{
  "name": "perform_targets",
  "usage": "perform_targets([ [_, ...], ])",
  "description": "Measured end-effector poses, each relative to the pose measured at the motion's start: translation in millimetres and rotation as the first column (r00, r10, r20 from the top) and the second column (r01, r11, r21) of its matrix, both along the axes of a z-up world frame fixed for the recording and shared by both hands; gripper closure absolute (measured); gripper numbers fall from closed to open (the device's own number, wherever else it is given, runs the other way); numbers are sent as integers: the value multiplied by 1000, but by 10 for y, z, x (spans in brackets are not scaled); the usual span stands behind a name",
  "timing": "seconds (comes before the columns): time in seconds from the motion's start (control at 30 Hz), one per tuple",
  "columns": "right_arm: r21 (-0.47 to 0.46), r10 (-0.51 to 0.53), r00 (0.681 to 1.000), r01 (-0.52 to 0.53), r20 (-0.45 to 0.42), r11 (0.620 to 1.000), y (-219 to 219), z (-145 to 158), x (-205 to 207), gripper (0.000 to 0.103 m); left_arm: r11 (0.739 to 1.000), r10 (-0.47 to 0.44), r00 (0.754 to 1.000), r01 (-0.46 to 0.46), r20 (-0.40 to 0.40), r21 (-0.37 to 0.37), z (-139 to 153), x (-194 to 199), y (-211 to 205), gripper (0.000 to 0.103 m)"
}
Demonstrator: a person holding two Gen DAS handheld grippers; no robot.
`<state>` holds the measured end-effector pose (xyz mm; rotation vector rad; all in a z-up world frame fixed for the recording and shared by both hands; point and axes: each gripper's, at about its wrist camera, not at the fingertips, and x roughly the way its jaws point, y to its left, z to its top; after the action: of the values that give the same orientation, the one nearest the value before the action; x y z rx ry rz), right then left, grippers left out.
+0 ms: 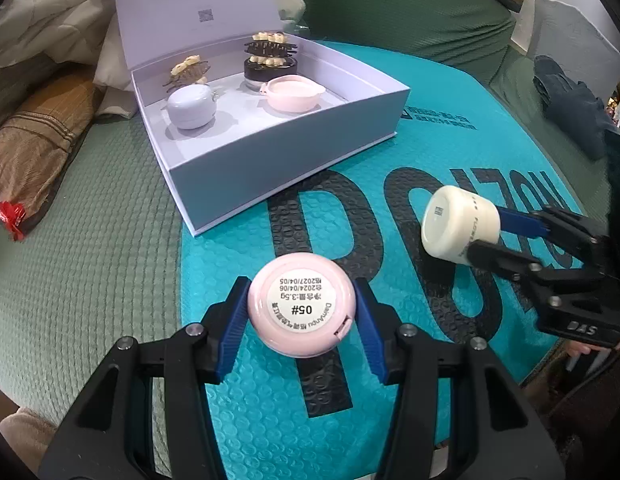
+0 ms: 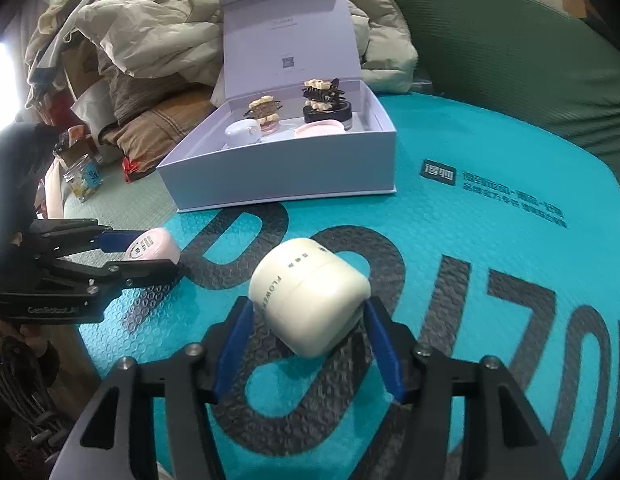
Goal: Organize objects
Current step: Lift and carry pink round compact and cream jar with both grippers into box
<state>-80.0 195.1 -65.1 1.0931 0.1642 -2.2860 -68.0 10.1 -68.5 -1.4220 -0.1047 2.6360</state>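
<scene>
My left gripper (image 1: 302,312) is shut on a round pink compact (image 1: 301,305), labelled underside facing the camera, above the teal mailer; it also shows in the right wrist view (image 2: 152,245). My right gripper (image 2: 310,320) is shut on a cream jar (image 2: 310,296), held tilted above the mailer; the jar shows at the right of the left wrist view (image 1: 457,224). An open white box (image 1: 278,156) stands ahead. It holds a white round case (image 1: 191,106), a pink dish (image 1: 296,92), a dark jar (image 1: 270,70) with a hair claw on it, and another hair claw (image 1: 188,70).
A teal bubble mailer (image 1: 449,148) with big black letters lies on green quilted bedding (image 1: 90,260). Pillows and crumpled clothes (image 2: 142,32) pile up behind the box. A small glass jar (image 2: 84,178) stands at the left. A dark cloth (image 1: 569,96) lies far right.
</scene>
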Motion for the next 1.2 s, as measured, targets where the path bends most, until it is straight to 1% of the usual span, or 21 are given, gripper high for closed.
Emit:
perform_targets([
  [0.2,10,-11,1000,11,26,1000,-57,-85,-197,40,1000,-13,1000,13,-2,5,-11,-36,12,54],
  [0.27,4,-11,999,10,33,1000,-81,-104,-274,39,1000,-12,1000,12,-1,7,-14,-54,8,54],
  [0.37,-23,-2,997,3,72,1000,-111,-136,-414,40,1000,-14,1000,14,-1,8,-15,-75,-5,54],
  [0.4,-33,-3,998,5,68,999,-126,-129,-452,45,1000,-14,1000,14,-1,7,-12,-86,-11,54],
  [0.43,-33,-8,998,10,61,999,-134,-120,-471,48,1000,-13,1000,13,-2,5,-9,-97,-21,54],
  [0.57,-37,1,999,1,49,999,-197,-83,-479,49,1000,-5,1000,5,-9,6,10,-138,-67,54],
  [0.8,12,0,997,-1,71,1000,-254,-40,-383,50,1000,5,1000,-5,-17,-8,52,-164,-116,54],
  [0.97,15,-7,995,5,102,1000,-260,74,-326,50,1000,6,1000,-6,-19,-18,148,-146,-129,54],
  [1.2,31,8,996,-10,93,999,-302,407,-275,50,999,7,999,-9,-48,-47,419,-129,-153,54],
])
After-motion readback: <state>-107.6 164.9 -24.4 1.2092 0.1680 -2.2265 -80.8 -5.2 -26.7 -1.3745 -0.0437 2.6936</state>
